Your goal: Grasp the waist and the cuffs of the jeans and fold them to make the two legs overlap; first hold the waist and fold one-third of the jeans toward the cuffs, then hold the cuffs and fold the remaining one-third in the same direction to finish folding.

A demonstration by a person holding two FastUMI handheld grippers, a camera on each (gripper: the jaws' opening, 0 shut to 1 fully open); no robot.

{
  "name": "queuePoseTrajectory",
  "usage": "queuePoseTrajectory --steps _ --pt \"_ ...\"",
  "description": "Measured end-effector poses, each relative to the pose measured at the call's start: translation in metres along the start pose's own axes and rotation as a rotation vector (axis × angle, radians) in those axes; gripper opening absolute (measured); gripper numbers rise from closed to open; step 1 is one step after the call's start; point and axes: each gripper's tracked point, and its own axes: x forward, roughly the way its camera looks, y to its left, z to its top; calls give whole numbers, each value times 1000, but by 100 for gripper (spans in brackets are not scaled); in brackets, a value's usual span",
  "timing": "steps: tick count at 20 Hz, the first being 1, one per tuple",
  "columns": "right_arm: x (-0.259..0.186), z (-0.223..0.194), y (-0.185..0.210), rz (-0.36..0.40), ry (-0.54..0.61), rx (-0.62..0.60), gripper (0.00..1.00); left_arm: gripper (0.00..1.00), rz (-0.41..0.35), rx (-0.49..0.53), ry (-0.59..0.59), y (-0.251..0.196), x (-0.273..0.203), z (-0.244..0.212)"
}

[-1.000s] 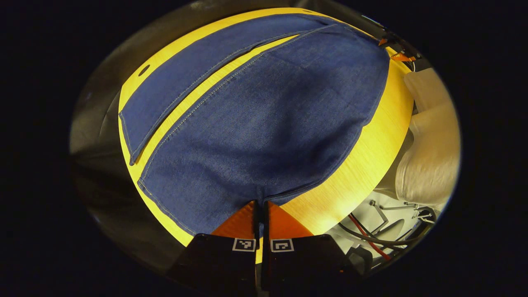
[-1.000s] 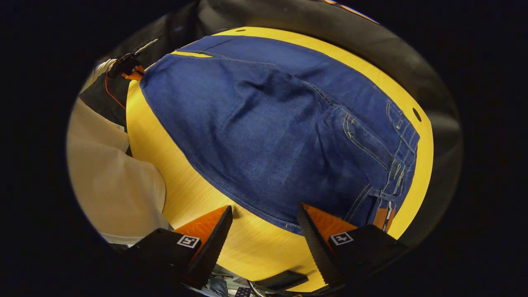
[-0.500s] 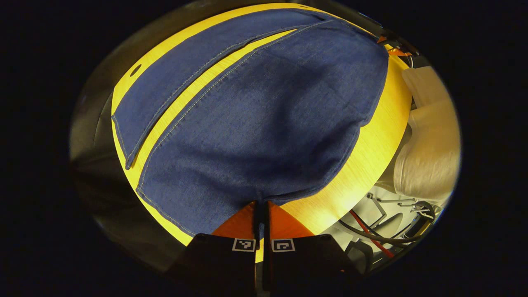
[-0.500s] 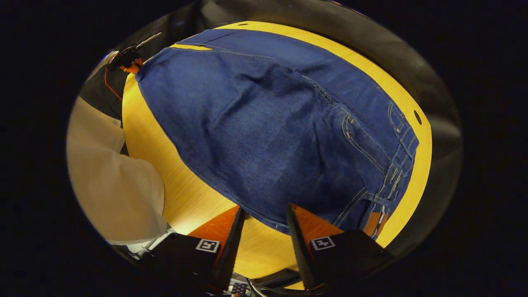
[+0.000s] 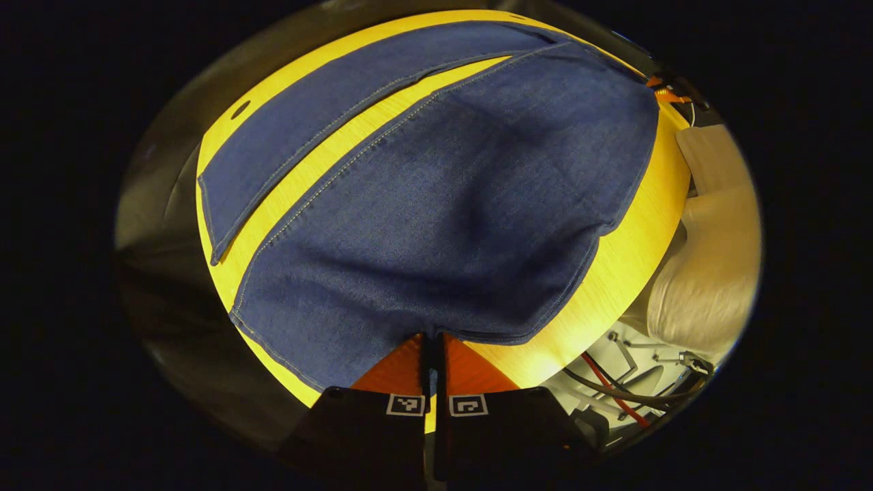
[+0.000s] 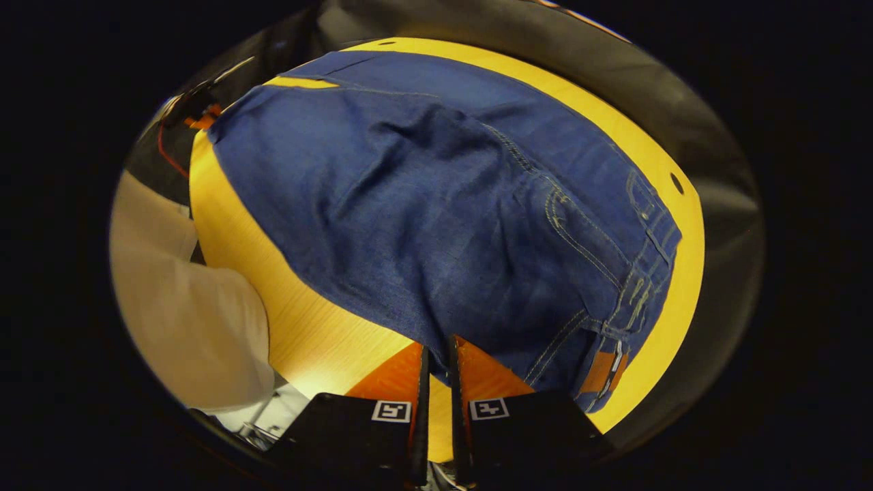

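Observation:
Blue jeans (image 5: 436,204) lie flat on a yellow wooden table (image 5: 614,273), the two legs side by side with a strip of table between them. My left gripper (image 5: 432,337) is shut on the near leg's outer edge, close to the cuff. In the right gripper view the hips and waistband (image 6: 648,252) of the jeans (image 6: 443,204) show, with a brown patch (image 6: 600,372) at the near corner. My right gripper (image 6: 436,351) is shut on the near side edge just short of the waistband. Each gripper shows small at the far end of the other's view, the right gripper (image 5: 665,92) and the left gripper (image 6: 191,112).
The table (image 6: 307,327) has a small round hole (image 5: 240,109) near its far edge. A person's pale sleeve (image 5: 709,273) hangs off the table's near side, and is also visible as the sleeve (image 6: 184,307) in the right gripper view. Cables (image 5: 614,395) lie below the table edge.
My right gripper's fingers went from wide open to shut on the jeans' near edge by the waist. My left gripper stayed shut on the leg edge, barely shifting.

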Motion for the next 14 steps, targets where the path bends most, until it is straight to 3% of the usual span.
queuePoseTrajectory --steps 2,4,10,14 --pt "-5 -1 -4 -39 -9 39 7 0 21 5 -39 -3 -1 -1" --pt "-3 -2 -2 -77 1 86 4 0 31 -10 -62 -4 -1 -1" --pt "-25 7 -5 -165 -21 130 3 0 74 -53 -73 4 -8 -14" --pt "-48 29 -15 -219 -89 185 3 0 121 -126 -171 21 -35 4"
